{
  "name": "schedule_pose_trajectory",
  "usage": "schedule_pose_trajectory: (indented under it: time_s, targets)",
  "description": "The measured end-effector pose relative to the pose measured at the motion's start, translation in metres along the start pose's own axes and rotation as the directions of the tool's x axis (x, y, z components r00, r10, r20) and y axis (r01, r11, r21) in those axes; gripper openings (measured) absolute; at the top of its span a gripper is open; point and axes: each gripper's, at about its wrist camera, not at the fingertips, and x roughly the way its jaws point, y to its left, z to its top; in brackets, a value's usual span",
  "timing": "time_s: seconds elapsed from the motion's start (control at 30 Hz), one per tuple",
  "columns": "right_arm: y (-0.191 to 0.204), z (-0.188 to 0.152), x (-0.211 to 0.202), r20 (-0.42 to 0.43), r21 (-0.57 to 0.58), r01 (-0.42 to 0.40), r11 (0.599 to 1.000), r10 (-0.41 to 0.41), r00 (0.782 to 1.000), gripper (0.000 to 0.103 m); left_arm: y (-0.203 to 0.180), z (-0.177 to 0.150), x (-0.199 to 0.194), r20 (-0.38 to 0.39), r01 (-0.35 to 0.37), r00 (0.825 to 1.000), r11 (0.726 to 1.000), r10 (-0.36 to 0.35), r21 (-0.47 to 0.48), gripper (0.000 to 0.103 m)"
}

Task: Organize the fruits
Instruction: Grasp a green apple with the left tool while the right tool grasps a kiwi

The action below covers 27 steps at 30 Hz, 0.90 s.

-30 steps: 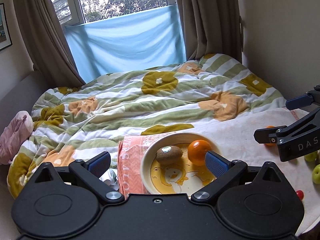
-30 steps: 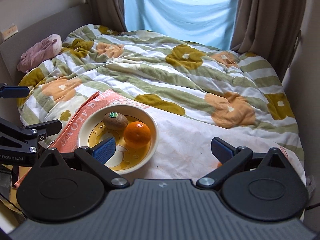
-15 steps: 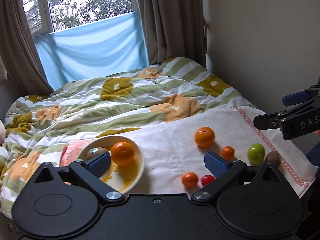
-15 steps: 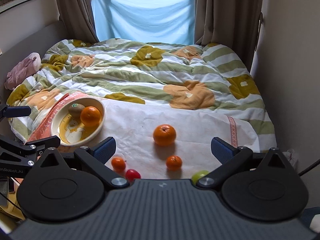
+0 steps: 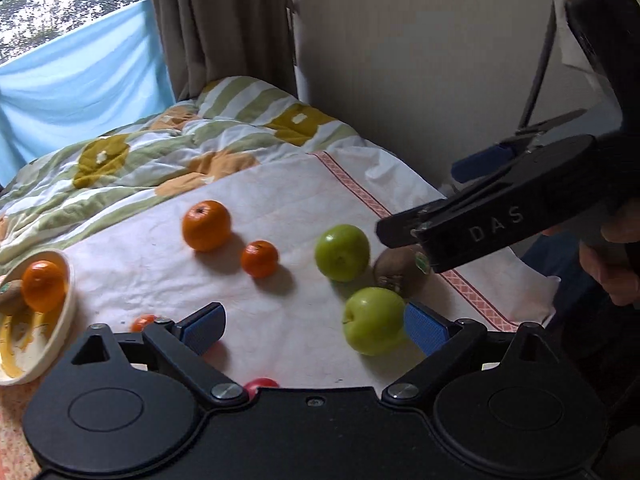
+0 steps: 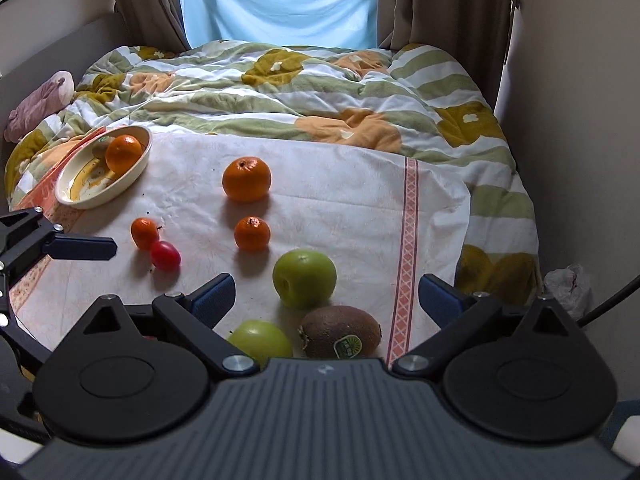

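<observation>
Green apple (image 5: 374, 320) sits just inside the open left tongs (image 5: 316, 326), seemingly untouched; right tongs (image 6: 326, 298) gape empty.

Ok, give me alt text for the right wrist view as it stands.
Open right gripper hovers over a white cloth on a bed, with a green apple and kiwi between its fingers. Beyond: oranges, a red fruit, and a bowl holding an orange and kiwi.

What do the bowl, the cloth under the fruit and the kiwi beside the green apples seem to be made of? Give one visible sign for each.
Bowl: probably glazed ceramic or melamine; smooth cream rim with a printed yellow inside.
Cloth: woven fabric, matte; it wrinkles and carries a woven red border stripe.
Kiwi: real fruit by its look; dull, fuzzy brown skin bearing a glossy green sticker.
</observation>
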Motion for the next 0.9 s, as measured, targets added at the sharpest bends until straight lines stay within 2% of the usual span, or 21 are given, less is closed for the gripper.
schedule_pose_trajectory:
  time_s: [0.1,0.33,0.43,0.6,0.77,0.9]
  targets:
    - [-0.008,-0.010,0.016,-0.008,0.010,-0.025,1.000,0.025,1.000,0.103,-0.017,-0.004,0.023,-0.021,0.026,0.999,0.999,-0.025,0.029,0.095]
    - [-0.016,-0.019,0.041,-0.024,0.028,-0.049,0.998,0.050,0.998,0.103,-0.033,-0.006,0.062,-0.033,0.028,0.999,0.996,-0.026,0.083,0.089]
    - [-0.017,-0.022,0.047,-0.035,0.034,-0.057,0.998,0.058,0.998,0.103,-0.036,-0.007,0.074,-0.059,0.034,0.998,0.996,-0.029,0.083,0.080]
    - [-0.016,-0.027,0.050,-0.038,0.046,-0.057,0.997,0.059,0.998,0.103,-0.032,-0.010,0.084,-0.085,0.036,0.996,0.997,-0.031,0.062,0.079]
    - [-0.016,-0.027,0.052,-0.037,0.067,-0.060,0.996,0.063,0.997,0.103,-0.031,-0.012,0.085,-0.093,0.071,0.993,0.996,-0.066,0.051,0.063]
    - [-0.016,-0.027,0.052,-0.038,0.070,-0.062,0.996,0.064,0.997,0.102,-0.030,-0.012,0.084,-0.095,0.077,0.993,0.996,-0.072,0.052,0.061]
